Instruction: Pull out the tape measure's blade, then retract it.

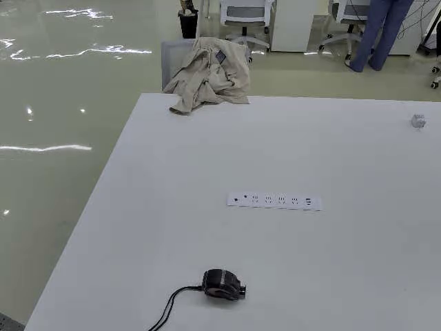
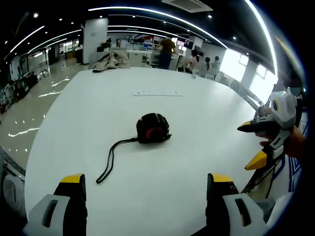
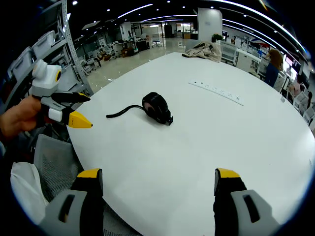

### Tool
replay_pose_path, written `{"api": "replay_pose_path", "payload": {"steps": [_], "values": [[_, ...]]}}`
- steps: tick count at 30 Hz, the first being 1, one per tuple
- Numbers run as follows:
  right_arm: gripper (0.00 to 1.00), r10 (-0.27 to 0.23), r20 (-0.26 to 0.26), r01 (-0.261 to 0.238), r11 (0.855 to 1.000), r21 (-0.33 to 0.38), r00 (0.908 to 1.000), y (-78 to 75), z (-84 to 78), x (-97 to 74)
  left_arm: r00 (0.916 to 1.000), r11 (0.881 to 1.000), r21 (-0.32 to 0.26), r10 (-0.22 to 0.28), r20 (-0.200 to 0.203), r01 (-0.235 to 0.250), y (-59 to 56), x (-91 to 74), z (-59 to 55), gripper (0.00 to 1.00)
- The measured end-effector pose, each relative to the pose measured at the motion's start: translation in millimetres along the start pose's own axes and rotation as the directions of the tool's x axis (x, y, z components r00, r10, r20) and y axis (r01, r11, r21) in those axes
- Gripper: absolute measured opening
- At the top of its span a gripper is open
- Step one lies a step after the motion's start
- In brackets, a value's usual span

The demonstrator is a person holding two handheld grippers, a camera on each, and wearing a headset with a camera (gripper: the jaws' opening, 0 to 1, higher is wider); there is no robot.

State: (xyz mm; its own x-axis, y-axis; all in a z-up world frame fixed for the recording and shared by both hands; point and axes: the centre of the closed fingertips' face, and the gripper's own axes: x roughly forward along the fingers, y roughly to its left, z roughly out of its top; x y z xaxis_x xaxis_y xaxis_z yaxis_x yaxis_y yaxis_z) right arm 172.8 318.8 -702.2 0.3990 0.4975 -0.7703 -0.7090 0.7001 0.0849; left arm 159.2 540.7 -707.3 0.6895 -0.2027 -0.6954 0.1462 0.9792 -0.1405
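Jaws of the left hand-held gripper point(image 2: 146, 180) and right hand-held gripper point(image 3: 158, 173) stand apart, both aimed at the tape measure point(image 2: 153, 129).

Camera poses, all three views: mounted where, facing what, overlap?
Head view: on the headset, looking down across the table at the tape measure.
Left gripper view: on the left gripper, facing the tape measure; own open fingers below, right gripper at right.
Right gripper view: mirrored, left gripper and hand at left.
Shared: tape measure, power strip.
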Motion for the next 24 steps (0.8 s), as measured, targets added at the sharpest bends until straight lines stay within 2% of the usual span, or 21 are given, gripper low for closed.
{"api": "replay_pose_path", "payload": {"steps": [24], "values": [[0.95,0.019,-0.024,-0.019,0.999,-0.037,0.9995,-5.9,2.1,21.4,0.9999,1.0,0.012,-0.01,-0.013,0.01,-1.5,18.6,4.2,1.0]]}}
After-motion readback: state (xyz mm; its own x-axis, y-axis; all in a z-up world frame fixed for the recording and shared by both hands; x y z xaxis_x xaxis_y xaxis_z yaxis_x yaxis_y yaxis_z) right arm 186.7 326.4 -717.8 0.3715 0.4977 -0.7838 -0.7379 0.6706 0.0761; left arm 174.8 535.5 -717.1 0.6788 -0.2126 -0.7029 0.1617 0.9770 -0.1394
